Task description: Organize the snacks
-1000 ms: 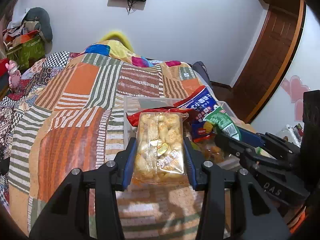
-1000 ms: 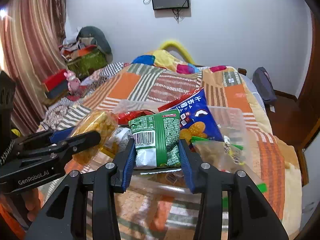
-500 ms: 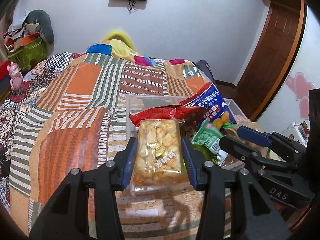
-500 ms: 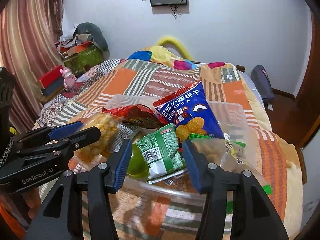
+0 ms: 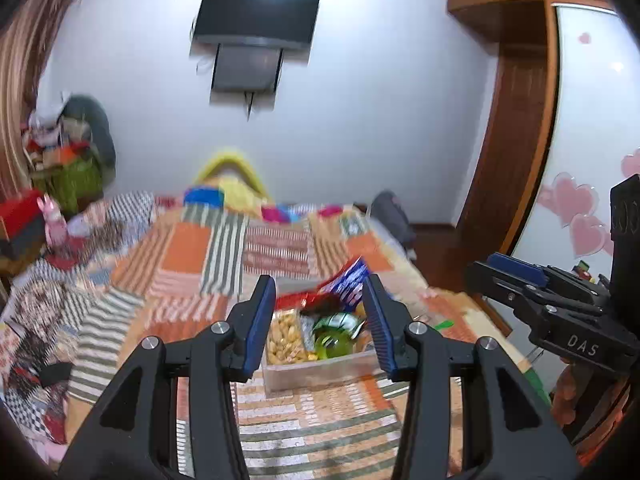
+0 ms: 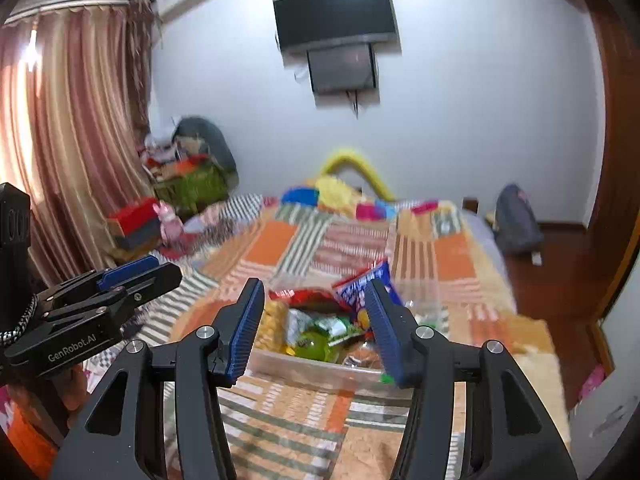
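Note:
A clear plastic box [image 5: 320,374] [image 6: 316,368] sits on the patchwork bed, full of snacks. Inside lie a yellow puffed-snack bag [image 5: 285,338] [image 6: 269,322], a green packet [image 5: 335,330] [image 6: 320,336], a red bag [image 5: 298,301] [image 6: 316,295] and a blue biscuit bag [image 5: 352,280] [image 6: 360,286]. My left gripper [image 5: 320,322] is open and empty, pulled back above and in front of the box. My right gripper [image 6: 314,330] is open and empty too, also back from the box. Each gripper shows in the other's view, at the right [image 5: 532,292] and at the left [image 6: 108,292].
The patchwork quilt [image 5: 192,264] covers the bed around the box. A TV [image 5: 256,16] hangs on the far wall. Clutter and a pink toy [image 6: 168,220] sit at the left by the curtain [image 6: 72,128]. A wooden door frame [image 5: 508,140] and a grey bag [image 6: 516,220] stand at the right.
My left gripper let go of the yellow snack bag, which now lies in the box. The right gripper released the green packet earlier. Both grippers have drawn back and up from the box.

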